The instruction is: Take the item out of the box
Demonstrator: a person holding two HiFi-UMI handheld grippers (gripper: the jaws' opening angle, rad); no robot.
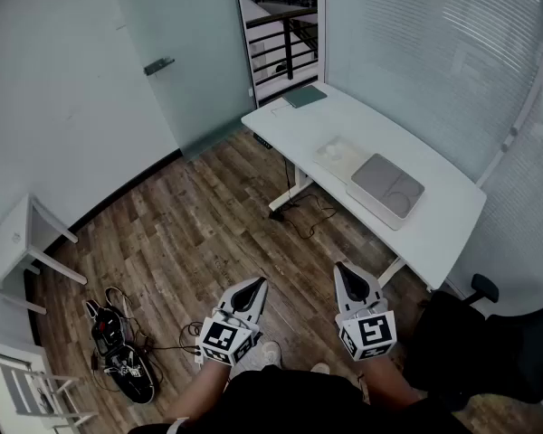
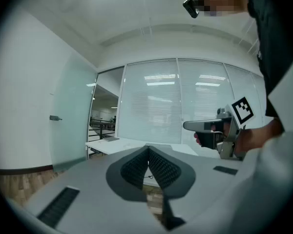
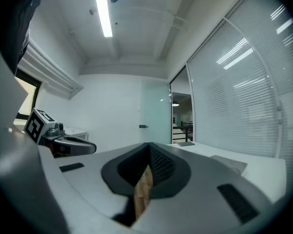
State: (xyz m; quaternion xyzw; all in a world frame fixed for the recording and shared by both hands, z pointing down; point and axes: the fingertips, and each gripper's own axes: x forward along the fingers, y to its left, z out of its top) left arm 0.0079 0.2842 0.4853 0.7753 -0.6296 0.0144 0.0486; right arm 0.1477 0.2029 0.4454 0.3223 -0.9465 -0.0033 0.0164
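A flat white box with a grey lid (image 1: 386, 188) lies shut on the white desk (image 1: 452, 224), well ahead of both grippers. A pale white thing (image 1: 338, 155) lies beside it. My left gripper (image 1: 256, 286) and right gripper (image 1: 344, 269) are held level over the wooden floor, short of the desk, side by side. In the left gripper view the left gripper (image 2: 148, 148) has its jaws closed tip to tip with nothing between them. The right gripper (image 3: 149, 146) is likewise shut and empty. What is inside the box is hidden.
A grey-green pad (image 1: 305, 96) lies at the desk's far end. A black office chair (image 1: 489, 337) stands at my right. Cables and black gear (image 1: 118, 351) lie on the floor at left, near a small white table (image 1: 14, 242). A glass door (image 1: 176, 52) and blinds (image 1: 434, 43) close off the room.
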